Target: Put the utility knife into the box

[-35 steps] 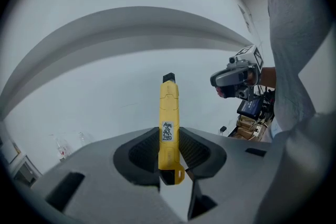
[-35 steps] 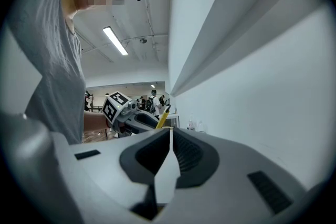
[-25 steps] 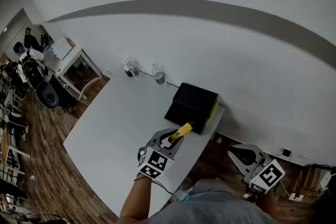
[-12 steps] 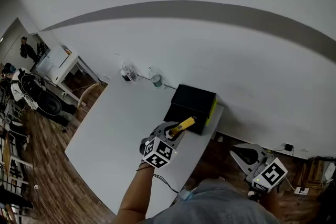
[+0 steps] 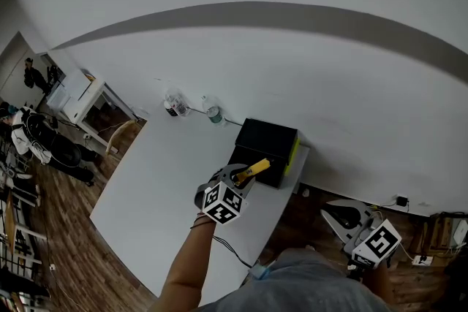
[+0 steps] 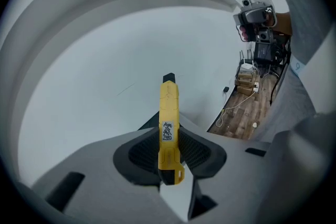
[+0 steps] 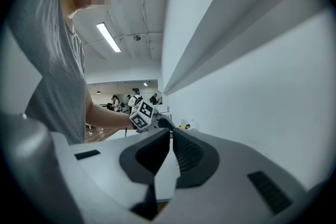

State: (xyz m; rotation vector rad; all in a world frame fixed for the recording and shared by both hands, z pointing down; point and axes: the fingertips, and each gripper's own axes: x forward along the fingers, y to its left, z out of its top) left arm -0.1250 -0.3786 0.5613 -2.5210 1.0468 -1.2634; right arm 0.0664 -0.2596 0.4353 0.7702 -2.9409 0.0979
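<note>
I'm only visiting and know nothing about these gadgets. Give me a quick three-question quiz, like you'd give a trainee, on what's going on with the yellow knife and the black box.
1. True or false: the left gripper is clamped on the yellow utility knife.
2. Pick one: the black box stands A) in the table's middle, B) at the corner of the table by the wall, C) on the floor.
3. Fill in: the right gripper, held off to the side of the table, carries ____.
Key: 1 true; 2 B; 3 nothing, its jaws are together.
</note>
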